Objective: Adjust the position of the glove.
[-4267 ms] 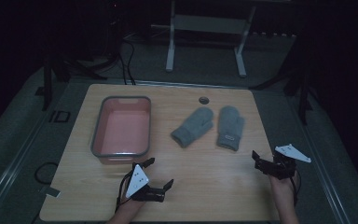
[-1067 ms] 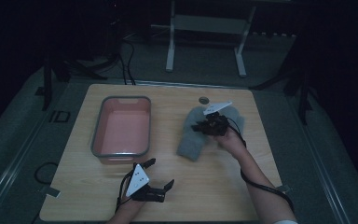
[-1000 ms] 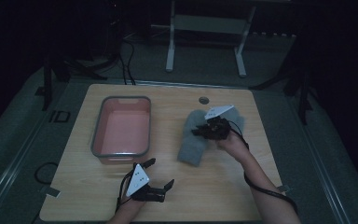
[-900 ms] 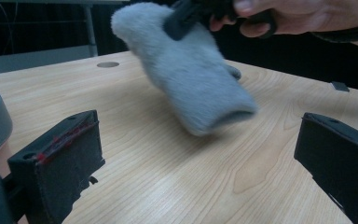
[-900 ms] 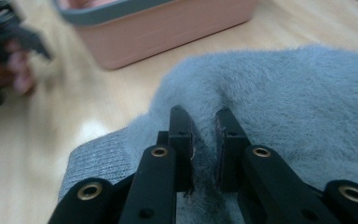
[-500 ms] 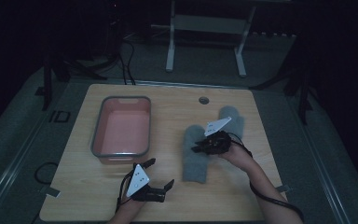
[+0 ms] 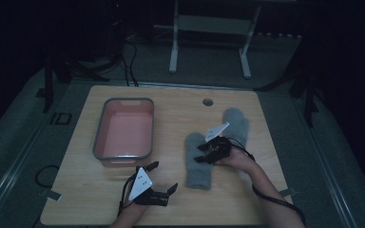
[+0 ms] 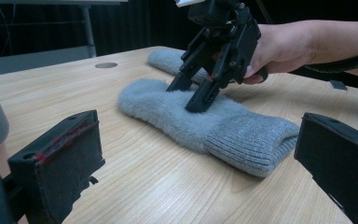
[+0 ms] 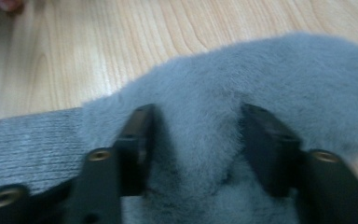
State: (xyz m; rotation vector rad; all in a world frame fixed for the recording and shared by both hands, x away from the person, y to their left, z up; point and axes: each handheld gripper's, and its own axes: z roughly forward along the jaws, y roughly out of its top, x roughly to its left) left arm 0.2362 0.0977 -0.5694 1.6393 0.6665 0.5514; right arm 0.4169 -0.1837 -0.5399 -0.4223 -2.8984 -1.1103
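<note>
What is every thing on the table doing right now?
Near mitten: lying flat on the table, right tool pushed into its fluff.
Far mitten: lying flat, untouched.
Pink bin: upright, nothing in it.
Right tool: jaws just opened, mitten fluff between them.
Left tool: open, holding nothing.

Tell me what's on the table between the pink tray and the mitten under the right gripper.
Nothing: in the high view, bare wood separates the pink tray from the grey mitten. The right gripper rests on that mitten.
</note>
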